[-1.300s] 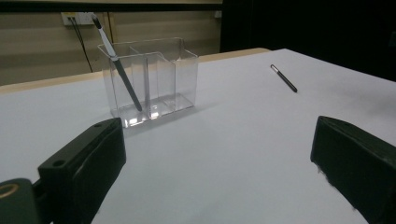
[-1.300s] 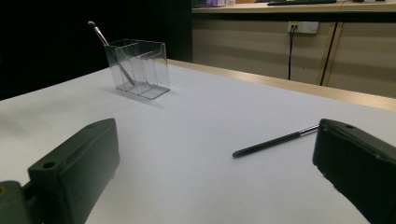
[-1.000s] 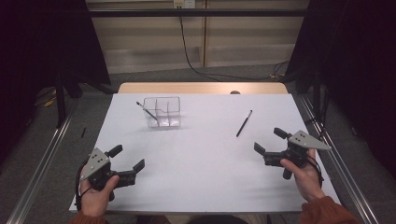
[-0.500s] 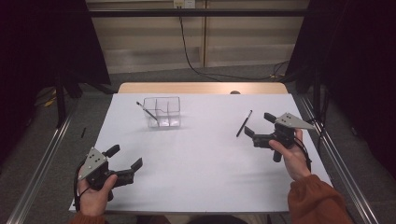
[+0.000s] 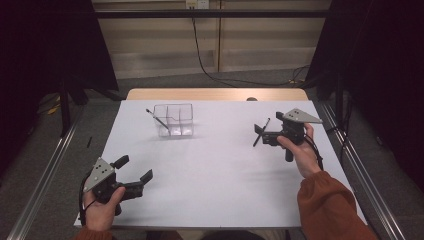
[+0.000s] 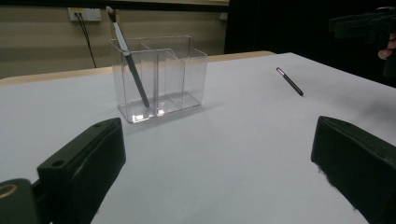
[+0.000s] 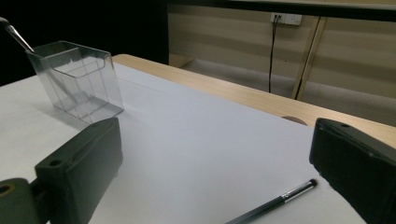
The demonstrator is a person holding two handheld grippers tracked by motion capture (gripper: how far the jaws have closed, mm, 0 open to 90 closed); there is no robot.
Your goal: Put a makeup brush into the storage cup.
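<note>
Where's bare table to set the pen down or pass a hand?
Widest bare stretch: the middle of the white sheet, between the clear organizer and the left gripper. Also free between organizer and the pen. Tight only at the right gripper, its jaws open over the pen.

no legible text, labels or numbers

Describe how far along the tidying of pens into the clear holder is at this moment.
Done: one brush leans inside the clear holder. In hand: the right gripper, open, is at the loose pen lying on the table, not gripping it. Left: grasp that pen and drop it into the holder. The left gripper waits open near the table's front edge.
</note>
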